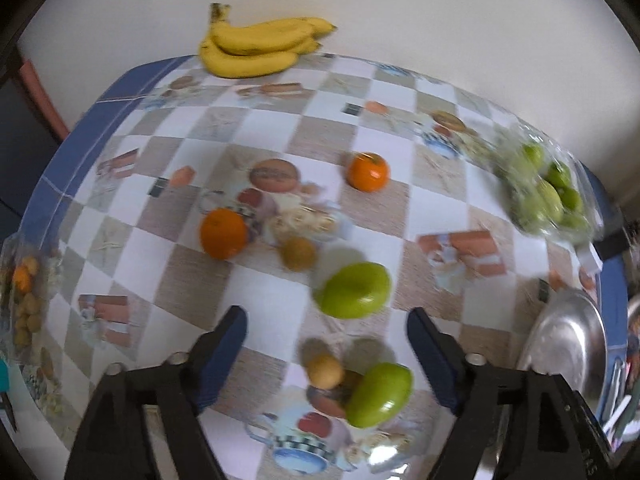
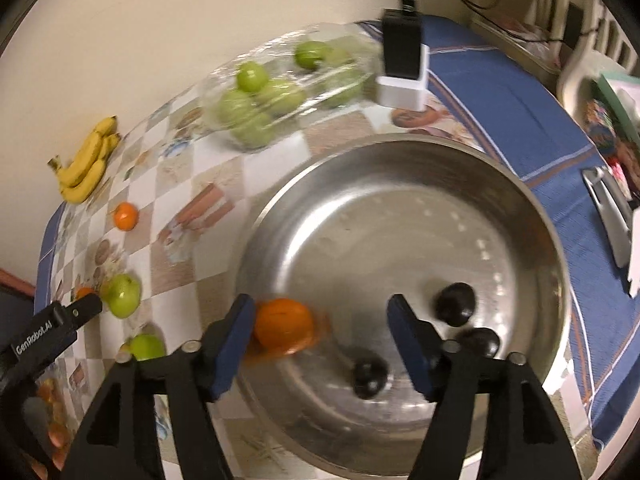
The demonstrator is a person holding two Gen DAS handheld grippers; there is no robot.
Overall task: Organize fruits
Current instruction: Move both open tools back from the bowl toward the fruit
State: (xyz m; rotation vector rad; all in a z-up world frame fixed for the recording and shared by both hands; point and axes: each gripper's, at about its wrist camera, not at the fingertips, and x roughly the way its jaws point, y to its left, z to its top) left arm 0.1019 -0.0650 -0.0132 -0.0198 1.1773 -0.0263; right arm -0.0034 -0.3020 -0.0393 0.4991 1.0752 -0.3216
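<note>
In the left wrist view my left gripper (image 1: 326, 340) is open and empty above the table. A green apple (image 1: 354, 290) lies just beyond its fingertips and another green apple (image 1: 380, 394) lies between the fingers, beside a small yellow-brown fruit (image 1: 325, 371). Two oranges (image 1: 223, 233) (image 1: 368, 172), a kiwi-like brown fruit (image 1: 298, 253) and bananas (image 1: 260, 46) lie farther off. In the right wrist view my right gripper (image 2: 322, 320) is open over a steel bowl (image 2: 532, 216). An orange (image 2: 285, 330), blurred, sits inside the bowl by the left finger, with three dark plums (image 2: 456, 304).
A clear bag of green apples (image 2: 276, 96) lies at the table's back right. A black charger on a white block (image 2: 402, 68) stands behind the bowl. A bag of small fruits (image 1: 26, 304) sits at the left edge. The wall is close behind the table.
</note>
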